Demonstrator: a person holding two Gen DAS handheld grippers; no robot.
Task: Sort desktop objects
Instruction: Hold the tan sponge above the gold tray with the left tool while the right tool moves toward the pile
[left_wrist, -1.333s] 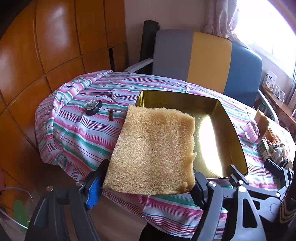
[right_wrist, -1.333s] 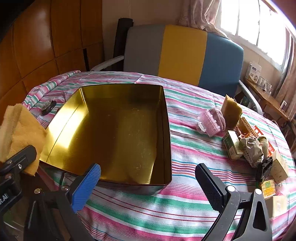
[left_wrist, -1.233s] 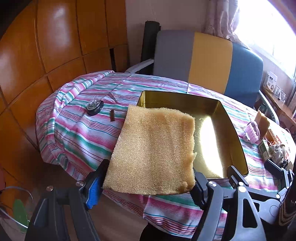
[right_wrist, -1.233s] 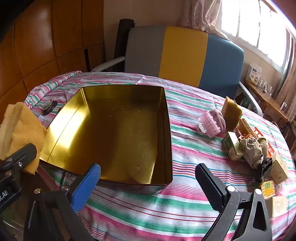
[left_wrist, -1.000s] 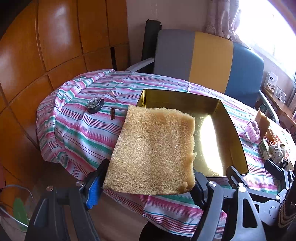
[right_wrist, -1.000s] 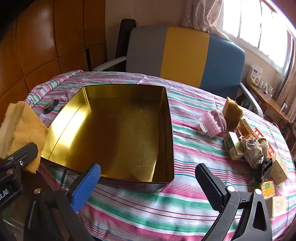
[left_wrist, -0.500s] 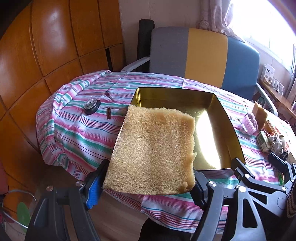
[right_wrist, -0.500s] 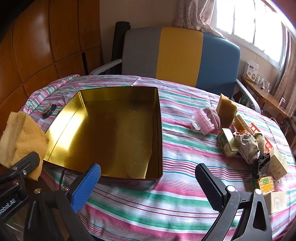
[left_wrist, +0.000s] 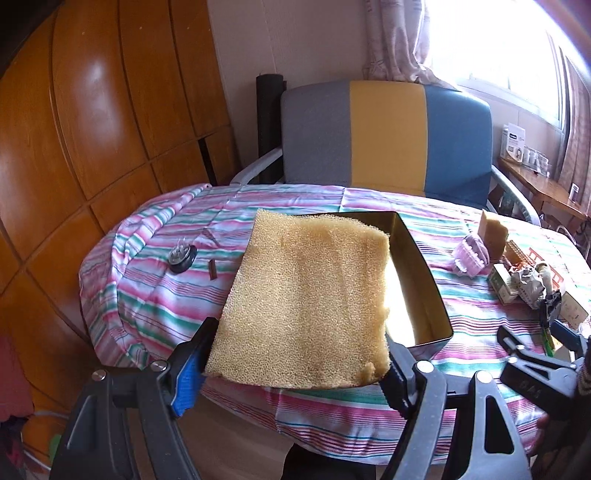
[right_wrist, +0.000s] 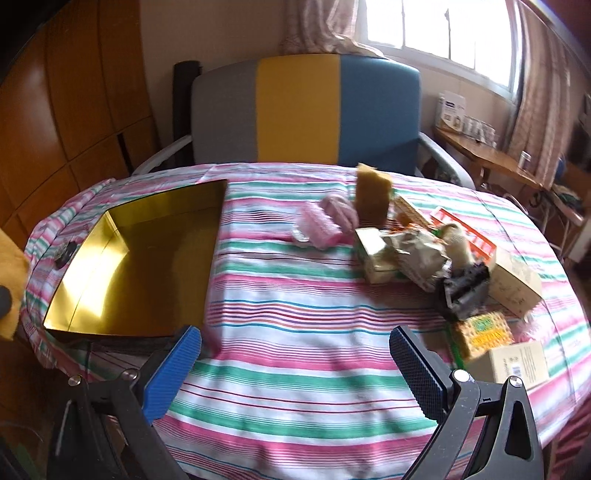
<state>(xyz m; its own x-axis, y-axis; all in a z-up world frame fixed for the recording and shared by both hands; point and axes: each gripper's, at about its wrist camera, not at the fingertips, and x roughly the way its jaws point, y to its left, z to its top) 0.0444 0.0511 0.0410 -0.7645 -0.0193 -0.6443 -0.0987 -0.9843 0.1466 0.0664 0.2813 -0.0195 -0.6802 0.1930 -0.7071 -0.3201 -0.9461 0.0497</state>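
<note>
The right gripper, jaws apart, has swung from the tin toward the clutter at 2 o'clock, likely to pick next, while the left gripper stays clamped on the sponge.

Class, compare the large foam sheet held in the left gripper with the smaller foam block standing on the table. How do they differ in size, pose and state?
The foam sheet is broad and flat; the foam block is much smaller and chunkier. The sheet is clamped in the left gripper and lies roughly level above the gold tin; the block stands upright on the striped tablecloth beside the pink object, with no gripper on it. Both are yellowish, porous foam.
</note>
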